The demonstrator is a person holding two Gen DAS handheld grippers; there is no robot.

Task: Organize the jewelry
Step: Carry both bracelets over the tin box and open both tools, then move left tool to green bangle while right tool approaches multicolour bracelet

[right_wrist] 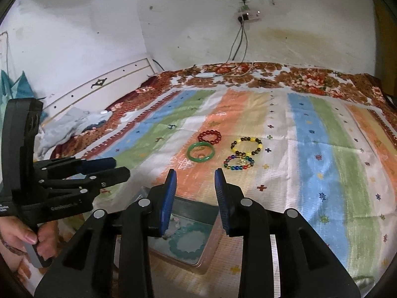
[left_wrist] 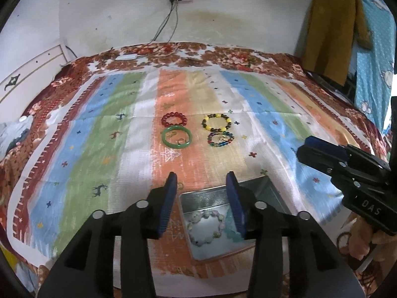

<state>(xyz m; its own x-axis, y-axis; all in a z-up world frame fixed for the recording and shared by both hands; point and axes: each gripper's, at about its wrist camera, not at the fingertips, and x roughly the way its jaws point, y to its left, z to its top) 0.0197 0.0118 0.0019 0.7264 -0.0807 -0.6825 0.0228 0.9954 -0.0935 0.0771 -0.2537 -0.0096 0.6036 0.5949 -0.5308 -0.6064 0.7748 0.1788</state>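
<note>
Blue pads of the left gripper (left_wrist: pixel 202 198) stand spread and empty just over a metal tin (left_wrist: pixel 263 188) at 6 o'clock on the striped cloth (left_wrist: pixel 99 134); inside it lie a pastel bracelet (left_wrist: pixel 206 226) and a teal bracelet (right_wrist: pixel 188 242). Right gripper (right_wrist: pixel 196 193) is likewise released and empty, hovering over the same tin. Four pieces wait well apart from the tin, toward 12 o'clock: a red bracelet (left_wrist: pixel 173 119) touching a green bangle (left_wrist: pixel 177 137) below it, and at their 3 o'clock a yellow bracelet (left_wrist: pixel 216 122) above a rainbow bracelet (left_wrist: pixel 220 139). By my judgement two pieces are stowed and the step in hand is reaching for the next. That calls for moving forward, lowering one pad inside a ring, probably the bangle, the nearest, and closing on its rim without dragging the red bracelet along.
</note>
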